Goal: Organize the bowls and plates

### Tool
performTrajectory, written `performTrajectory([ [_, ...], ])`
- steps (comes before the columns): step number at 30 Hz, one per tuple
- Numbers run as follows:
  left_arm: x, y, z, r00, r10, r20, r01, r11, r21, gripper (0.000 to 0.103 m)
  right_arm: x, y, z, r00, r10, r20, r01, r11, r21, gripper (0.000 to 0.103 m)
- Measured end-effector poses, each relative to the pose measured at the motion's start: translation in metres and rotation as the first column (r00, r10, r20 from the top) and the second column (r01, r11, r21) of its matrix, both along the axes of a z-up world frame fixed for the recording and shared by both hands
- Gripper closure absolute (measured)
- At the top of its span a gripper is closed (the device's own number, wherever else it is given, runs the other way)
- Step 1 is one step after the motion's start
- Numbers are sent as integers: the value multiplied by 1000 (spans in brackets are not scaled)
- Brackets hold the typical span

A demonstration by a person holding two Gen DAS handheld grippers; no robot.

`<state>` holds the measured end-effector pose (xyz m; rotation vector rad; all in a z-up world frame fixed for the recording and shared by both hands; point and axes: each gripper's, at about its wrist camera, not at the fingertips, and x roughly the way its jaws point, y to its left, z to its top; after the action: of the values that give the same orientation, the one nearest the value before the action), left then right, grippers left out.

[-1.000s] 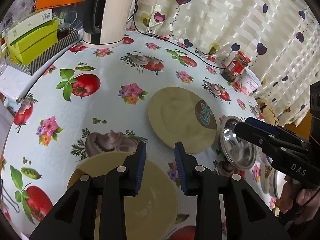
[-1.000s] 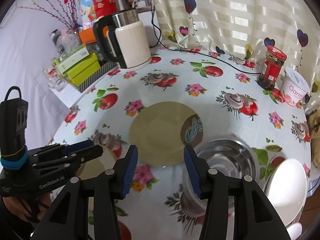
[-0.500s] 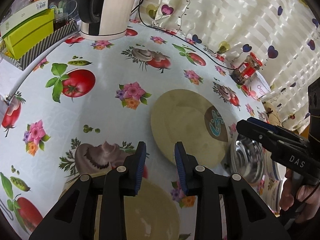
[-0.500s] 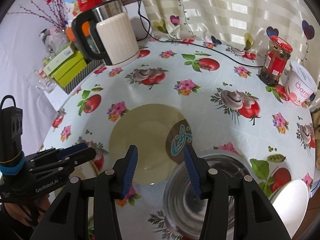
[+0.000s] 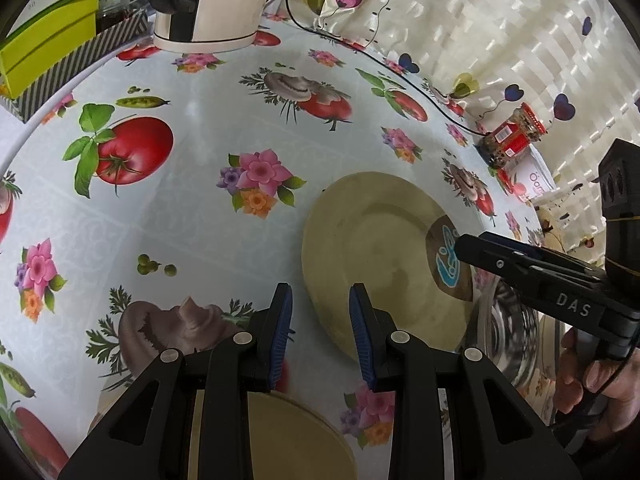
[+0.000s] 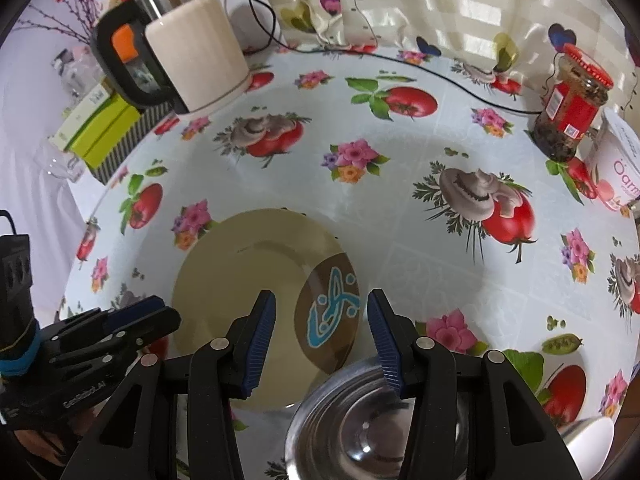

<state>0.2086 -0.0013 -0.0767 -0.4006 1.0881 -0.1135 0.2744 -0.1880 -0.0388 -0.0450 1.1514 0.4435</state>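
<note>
A beige plate (image 5: 376, 256) with a brown and blue emblem lies on the patterned tablecloth; it also shows in the right wrist view (image 6: 256, 292). My left gripper (image 5: 320, 316) is open and empty, its fingertips at the plate's near-left rim. A second beige plate (image 5: 288, 436) lies under the left gripper. My right gripper (image 6: 320, 320) is open and empty, above the emblem side of the plate. A steel bowl (image 6: 360, 424) sits just below it, and it also shows in the left wrist view (image 5: 508, 340).
A white electric kettle (image 6: 192, 52) stands at the back with its cord along the curtain. A red-lidded jar (image 6: 572, 116) and a yoghurt tub (image 6: 620, 168) stand at the right. Green boxes (image 6: 100, 128) sit at the left edge. A white dish (image 6: 588, 440) lies beside the steel bowl.
Both grippers have moved forward and lower towards the emblem plate. The near beige plate has slid out of view under the left gripper. Both stay open.
</note>
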Motion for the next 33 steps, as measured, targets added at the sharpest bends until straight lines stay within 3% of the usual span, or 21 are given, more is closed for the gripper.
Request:
performTrajectory([
  [12, 4, -4, -8, 1000, -15, -20, 14, 1000, -16, 72, 17, 6, -24, 998, 16, -63, -20, 998, -62, 64],
  [17, 4, -9, -8, 999, -35, -14, 35, 999, -19, 72, 19, 7, -29, 997, 22, -73, -27, 997, -68, 77],
  [33, -3, 3, 7, 999, 18, 28, -19, 1000, 14, 72, 19, 17, -23, 998, 25, -52, -27, 999, -29, 78],
])
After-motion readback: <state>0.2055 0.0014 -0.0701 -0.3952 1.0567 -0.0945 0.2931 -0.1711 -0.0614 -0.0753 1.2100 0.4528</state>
